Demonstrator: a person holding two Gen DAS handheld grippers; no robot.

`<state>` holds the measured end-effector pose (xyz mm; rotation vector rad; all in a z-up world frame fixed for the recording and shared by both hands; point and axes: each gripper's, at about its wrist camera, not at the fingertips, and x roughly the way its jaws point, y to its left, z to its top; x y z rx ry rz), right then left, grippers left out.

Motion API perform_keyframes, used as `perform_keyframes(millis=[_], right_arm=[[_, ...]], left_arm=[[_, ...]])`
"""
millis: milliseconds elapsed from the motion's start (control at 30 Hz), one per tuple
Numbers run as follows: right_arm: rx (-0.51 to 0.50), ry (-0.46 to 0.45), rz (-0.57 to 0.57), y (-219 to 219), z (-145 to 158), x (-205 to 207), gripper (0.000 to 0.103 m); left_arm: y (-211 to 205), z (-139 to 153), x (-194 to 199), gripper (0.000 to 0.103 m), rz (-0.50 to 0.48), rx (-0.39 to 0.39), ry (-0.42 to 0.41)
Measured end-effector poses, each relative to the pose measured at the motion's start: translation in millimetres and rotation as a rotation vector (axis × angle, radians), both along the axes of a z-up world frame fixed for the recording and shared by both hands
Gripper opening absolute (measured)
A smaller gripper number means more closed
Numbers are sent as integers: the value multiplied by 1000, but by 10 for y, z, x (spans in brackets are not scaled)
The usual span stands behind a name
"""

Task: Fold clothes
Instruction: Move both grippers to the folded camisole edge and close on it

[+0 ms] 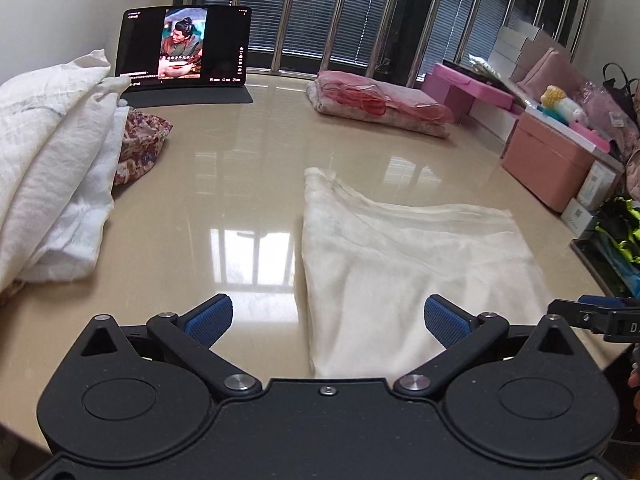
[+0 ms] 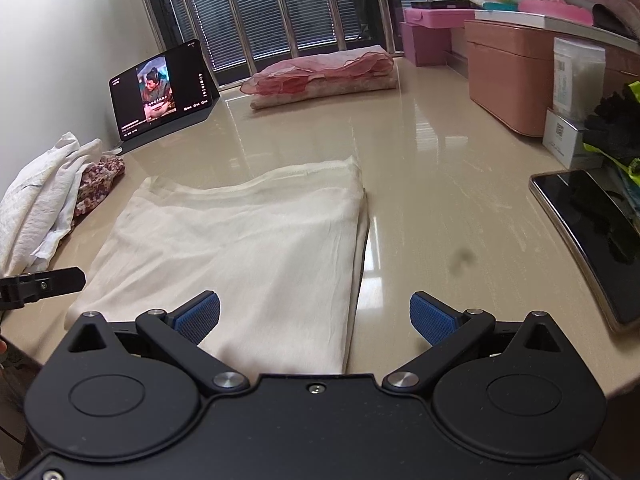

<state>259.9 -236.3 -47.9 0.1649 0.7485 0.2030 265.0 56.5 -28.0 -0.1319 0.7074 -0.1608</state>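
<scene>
I see the cream garment [image 2: 248,240] lying folded flat on the glossy counter [image 2: 440,184], nearer me than the tablet [image 2: 164,92]. My left gripper [image 1: 328,320] and right gripper [image 2: 314,316] hover over its near edge, fingers [image 2: 198,318] spread wide, grasping nothing.

A cream garment [image 2: 248,240] is laid flat and folded on the glossy beige table [image 2: 440,168], its far edge rumpled, while a crumpled white and floral pile [image 1: 60,168] is heaped at the left and a folded pink stack [image 1: 380,102] is set by the window.
</scene>
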Motion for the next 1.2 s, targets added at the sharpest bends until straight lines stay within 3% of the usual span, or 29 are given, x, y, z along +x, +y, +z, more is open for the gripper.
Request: perform_keyframes(millis=[433, 867, 1000, 1200], right_arm=[[-84, 13, 67, -14, -102, 542, 93], [-158, 20, 172, 230, -96, 787, 88], [-173, 15, 175, 255, -74, 810, 72], [-180, 4, 172, 263, -58, 812, 56]], left_arm=[[-60, -162, 555, 73, -38, 59, 57], [-282, -203, 791, 72, -130, 137, 75], [-324, -208, 799, 72, -150, 140, 71], [-389, -202, 798, 53, -195, 126, 59]])
